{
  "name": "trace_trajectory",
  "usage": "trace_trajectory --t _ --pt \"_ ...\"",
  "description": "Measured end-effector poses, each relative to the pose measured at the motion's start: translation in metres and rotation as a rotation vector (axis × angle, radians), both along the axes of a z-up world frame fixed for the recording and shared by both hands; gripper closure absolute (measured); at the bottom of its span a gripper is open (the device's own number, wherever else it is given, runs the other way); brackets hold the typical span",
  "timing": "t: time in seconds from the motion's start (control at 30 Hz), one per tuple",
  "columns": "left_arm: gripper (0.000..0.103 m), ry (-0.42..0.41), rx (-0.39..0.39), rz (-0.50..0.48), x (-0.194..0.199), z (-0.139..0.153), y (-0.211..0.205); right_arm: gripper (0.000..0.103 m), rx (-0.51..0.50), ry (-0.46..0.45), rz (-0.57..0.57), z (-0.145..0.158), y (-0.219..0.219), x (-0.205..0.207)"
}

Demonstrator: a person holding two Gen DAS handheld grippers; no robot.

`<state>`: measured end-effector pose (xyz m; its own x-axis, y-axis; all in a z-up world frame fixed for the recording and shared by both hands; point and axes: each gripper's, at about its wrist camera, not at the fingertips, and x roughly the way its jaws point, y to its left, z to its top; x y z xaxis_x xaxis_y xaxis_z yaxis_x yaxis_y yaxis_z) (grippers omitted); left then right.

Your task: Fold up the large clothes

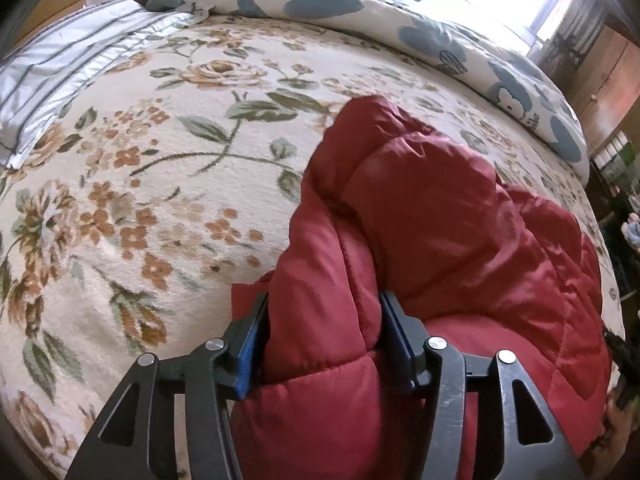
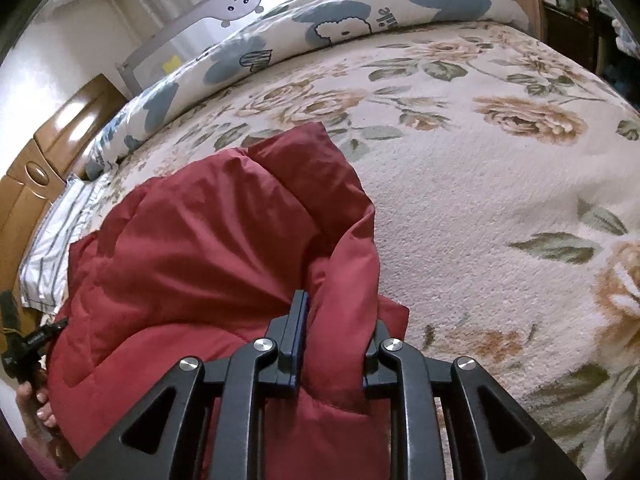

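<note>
Red quilted jacket [image 1: 420, 240] bunched on the bed, on a floral cream blanket [image 1: 160, 160].

Left tool [image 1: 324, 344]: parted about halfway, a thick fold of the jacket between its blue pads [image 1: 250, 356]; fabric bulges against both fingers, but cannot tell whether pressed or merely resting there. Rest of the jacket heaped ahead and to the right of this tool.

Right tool [image 2: 336, 332]: nearly closed, pinching a puffy fold of the jacket; left finger's blue pad pressed into the cloth, right finger mostly buried under the fold. Bulk of the jacket ahead and to the left of this tool.

Far beyond both tools, a white duvet with blue shapes [image 1: 320, 4] along the bed's far edge. Ahead-left of the left tool, a striped grey-and-white cloth [image 1: 68, 64]. At the left rim of the right wrist view, a hand [image 2: 36, 404] under a black device.
</note>
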<state>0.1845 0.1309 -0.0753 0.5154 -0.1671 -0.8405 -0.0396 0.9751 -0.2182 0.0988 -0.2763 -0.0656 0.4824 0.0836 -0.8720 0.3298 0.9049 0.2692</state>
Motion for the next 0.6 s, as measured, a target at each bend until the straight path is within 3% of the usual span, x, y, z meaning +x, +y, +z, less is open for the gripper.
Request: trace_trajectory --t 0.1,0.23,0.3,0.37,0.47,0.6 --pt "0.052 -0.087 0.051 0.006 -0.010 0.020 -0.006 0.082 -0.013 0.010 0.002 0.001 0.001 0.001" --pt "0.052 -0.148 0.092 -0.024 -0.017 0.039 -0.018 0.071 -0.107 -0.017 -0.002 0.023 0.010 0.002" --pt "0.052 -0.167 0.088 -0.038 -0.018 0.045 -0.023 0.055 -0.177 -0.067 0.010 0.041 0.020 0.004" --pt "0.051 -0.172 0.095 -0.048 -0.017 0.048 -0.027 0.025 -0.232 -0.102 0.037 0.053 0.030 0.009" --pt "0.051 -0.172 0.102 -0.059 -0.012 0.046 -0.032 0.026 -0.304 -0.122 0.078 0.062 0.043 0.021" --pt "0.051 -0.139 0.094 -0.106 0.004 0.040 -0.044 0.028 -0.214 -0.105 0.241 0.055 0.068 0.041"
